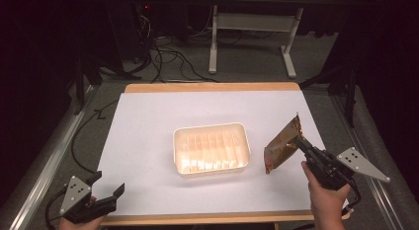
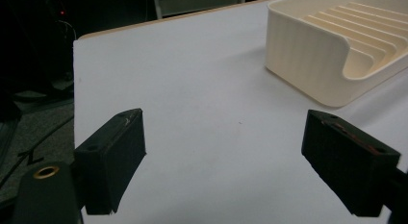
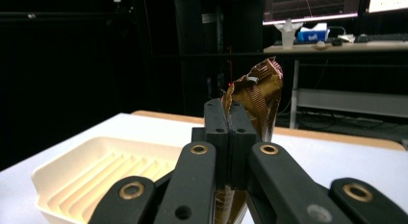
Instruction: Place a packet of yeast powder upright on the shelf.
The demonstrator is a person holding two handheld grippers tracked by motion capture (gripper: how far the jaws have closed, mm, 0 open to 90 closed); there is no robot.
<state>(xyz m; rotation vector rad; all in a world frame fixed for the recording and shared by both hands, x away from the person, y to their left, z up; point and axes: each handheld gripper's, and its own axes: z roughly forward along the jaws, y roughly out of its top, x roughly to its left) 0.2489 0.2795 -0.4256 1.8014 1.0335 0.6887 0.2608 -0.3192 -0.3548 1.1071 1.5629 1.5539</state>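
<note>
A shiny brown foil packet (image 1: 282,147) sits at the right of the high view, just to the right of the tray. It is lifted and tilted, with its top corner pointing up. The right gripper (image 1: 302,145) is clenched on the packet, and its 2 black jaws press flat together on the foil. In the right gripper view the crinkled packet (image 3: 257,96) sticks up above the jaws in the middle of the frame. A hand (image 1: 325,203) at the lower right of the high view holds this gripper.

A cream plastic tray (image 1: 211,149) with ribs on its floor sits in the middle of the white desk (image 1: 148,126). Nothing lies in it. The packet is just beside its right wall, and I cannot tell if they touch.

The left gripper (image 1: 109,183) is at the lower left of the high view, near the front edge of the desk. Its 2 jaws stand wide apart with only bare desk between them. In the left gripper view a corner of the tray (image 2: 312,56) shows at the upper right.
</note>
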